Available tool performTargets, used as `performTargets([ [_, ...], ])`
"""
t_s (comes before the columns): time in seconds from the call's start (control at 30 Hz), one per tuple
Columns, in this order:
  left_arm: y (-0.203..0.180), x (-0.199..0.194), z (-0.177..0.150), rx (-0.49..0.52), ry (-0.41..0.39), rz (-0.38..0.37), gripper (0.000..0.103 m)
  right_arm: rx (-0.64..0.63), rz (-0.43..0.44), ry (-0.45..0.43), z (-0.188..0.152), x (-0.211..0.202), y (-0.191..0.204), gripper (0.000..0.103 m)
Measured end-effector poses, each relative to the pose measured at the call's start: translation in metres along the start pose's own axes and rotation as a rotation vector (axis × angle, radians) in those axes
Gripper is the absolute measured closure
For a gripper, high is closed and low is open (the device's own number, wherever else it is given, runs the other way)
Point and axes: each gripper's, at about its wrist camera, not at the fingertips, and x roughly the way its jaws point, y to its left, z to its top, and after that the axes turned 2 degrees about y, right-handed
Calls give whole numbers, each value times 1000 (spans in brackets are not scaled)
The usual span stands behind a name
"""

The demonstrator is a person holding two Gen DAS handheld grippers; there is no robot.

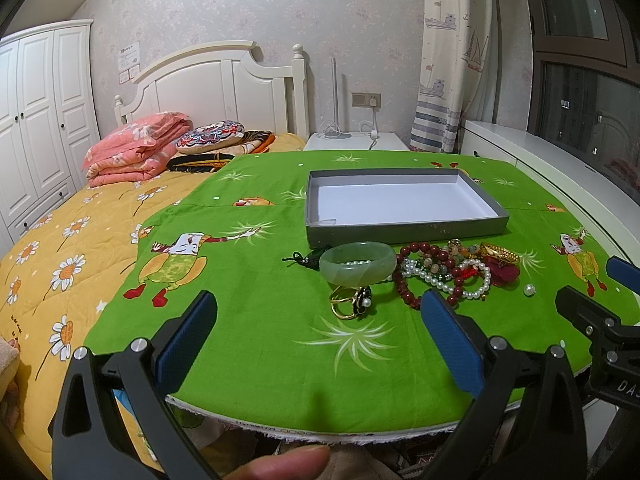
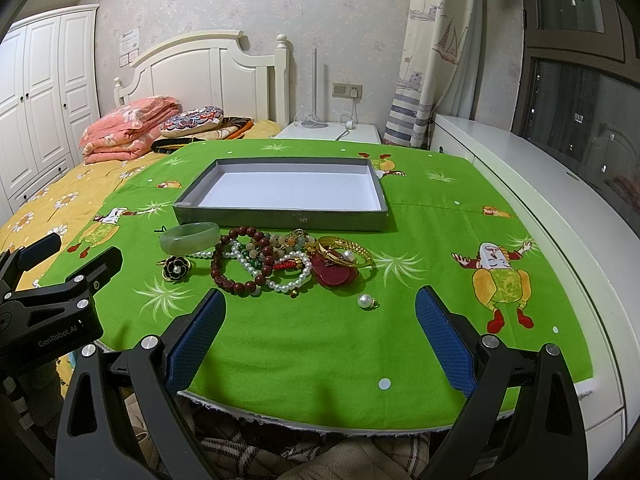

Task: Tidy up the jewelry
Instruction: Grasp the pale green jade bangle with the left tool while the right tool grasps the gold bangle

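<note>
Centrally, green cloth (image 2: pixel 320 340) covers table beside bed (image 2: pixel 36 216)

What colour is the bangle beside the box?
The bangle is pale, translucent jade green. It shows best in the left wrist view.

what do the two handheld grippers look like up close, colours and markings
Both are matte black frames with silver bolts and two fingers faced with textured blue pads: left gripper, right gripper. The left one's body reads GenRobot.AI in the right wrist view. No cables or sleeves show.
</note>
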Motion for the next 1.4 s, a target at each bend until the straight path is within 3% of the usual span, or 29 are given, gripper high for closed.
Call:
performTargets([
  [0.17, 7, 0, -1, -18, 8, -15, 4, -4, -6, -6, 3, -2, -5, 13],
  [0.33, 30, 4, -7, -57, 7, -35, 4, -19, 80, -8, 2, 4, -31, 13],
  [0.6, 74, 45, -19, -123, 169, -49, 4, 4, 96, 149, -8, 53, -72, 13],
  [0.83, 47, 77, -4, -121, 298, -192, 4, -11, 192, 223, 2, 94, -68, 13],
  [1.03, 18, 93, 11, -42, 316, -176, 4, 71, 307, 275, 27, 128, -65, 20],
  [1.17, 12, 104, 24, -56, 328, -201, 4, 102, 328, 330, 37, 151, -66, 21],
  [1.4, 0, 133, 39, -54, 357, -194, 4, 138, 352, 373, 49, 166, -71, 36],
])
